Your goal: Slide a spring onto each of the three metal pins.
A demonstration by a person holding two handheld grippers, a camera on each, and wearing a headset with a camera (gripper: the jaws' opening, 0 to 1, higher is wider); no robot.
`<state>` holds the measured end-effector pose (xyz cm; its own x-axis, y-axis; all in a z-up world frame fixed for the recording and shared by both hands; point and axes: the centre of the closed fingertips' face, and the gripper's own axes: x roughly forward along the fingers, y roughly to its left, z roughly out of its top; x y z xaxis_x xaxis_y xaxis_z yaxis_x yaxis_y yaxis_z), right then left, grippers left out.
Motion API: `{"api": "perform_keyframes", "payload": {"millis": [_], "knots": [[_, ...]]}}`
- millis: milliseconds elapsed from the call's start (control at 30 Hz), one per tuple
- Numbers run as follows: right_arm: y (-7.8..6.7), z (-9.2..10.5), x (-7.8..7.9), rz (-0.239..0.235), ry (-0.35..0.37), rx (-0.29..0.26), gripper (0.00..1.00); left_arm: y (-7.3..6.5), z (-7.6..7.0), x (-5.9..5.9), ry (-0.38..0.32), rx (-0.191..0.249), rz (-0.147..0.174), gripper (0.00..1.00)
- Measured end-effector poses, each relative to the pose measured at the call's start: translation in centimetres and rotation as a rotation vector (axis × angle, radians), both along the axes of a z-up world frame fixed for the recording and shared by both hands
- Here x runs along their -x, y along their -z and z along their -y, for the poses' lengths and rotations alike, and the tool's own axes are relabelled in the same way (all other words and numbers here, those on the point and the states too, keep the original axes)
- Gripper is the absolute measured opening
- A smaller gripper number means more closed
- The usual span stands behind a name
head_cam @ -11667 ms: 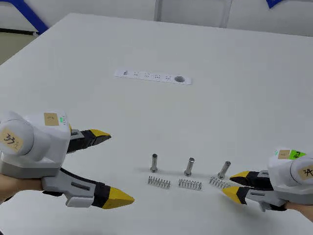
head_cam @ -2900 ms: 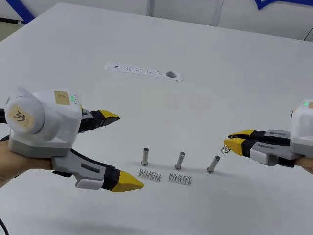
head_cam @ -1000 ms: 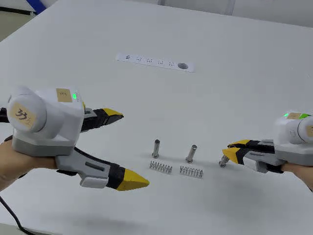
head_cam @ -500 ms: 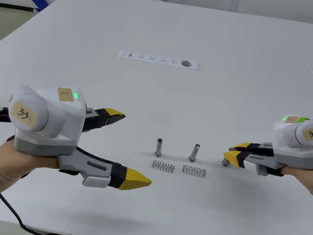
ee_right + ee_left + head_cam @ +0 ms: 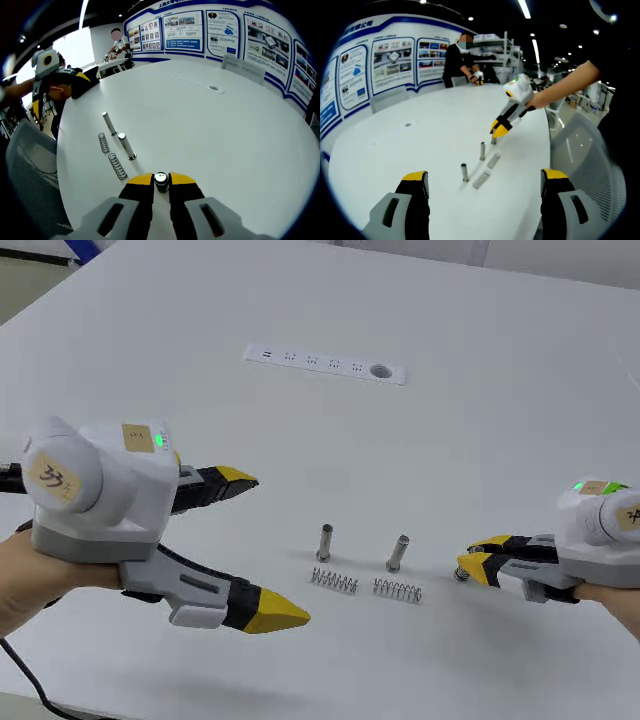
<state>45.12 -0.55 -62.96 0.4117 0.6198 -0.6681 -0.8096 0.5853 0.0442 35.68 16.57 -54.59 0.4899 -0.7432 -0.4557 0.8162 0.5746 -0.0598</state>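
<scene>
Sticker [image 5: 50,478] on left gripper [image 5: 270,548]: "33"; other txt unreadable.

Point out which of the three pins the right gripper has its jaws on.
The rightmost pin in the head view, between the right gripper's jaws. The other two pins stand free, each with a spring lying beside it.

Shiny metal pins [image 5: 325,541], matt table [image 5: 480,440]

Left spring [image 5: 333,581] lies before left pin [image 5: 325,541], right spring [image 5: 397,590] before right pin [image 5: 398,552]
</scene>
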Motion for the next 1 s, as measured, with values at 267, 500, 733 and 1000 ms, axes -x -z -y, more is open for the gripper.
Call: {"api": "perform_keyframes", "payload": {"millis": [267,500,733,1000], "knots": [[-0.9,0.2,0.0,0.016,0.006,-0.012,0.16,0.0,-0.1,0.1,0.0,-0.005,0.0,0.95],[-3.1,-0.4,0.2,0.059,-0.001,-0.042,0.17,0.0,0.1,0.2,0.008,-0.002,-0.001,0.95],[-5.0,-2.2,0.9,0.089,-0.049,-0.083,0.17,-0.6,0.2,0.0,0.007,0.01,0.015,0.95],[-4.4,-4.1,2.5,0.074,-0.133,-0.075,0.17,-0.5,0.1,0.1,0.006,0.009,0.013,0.94]]}}
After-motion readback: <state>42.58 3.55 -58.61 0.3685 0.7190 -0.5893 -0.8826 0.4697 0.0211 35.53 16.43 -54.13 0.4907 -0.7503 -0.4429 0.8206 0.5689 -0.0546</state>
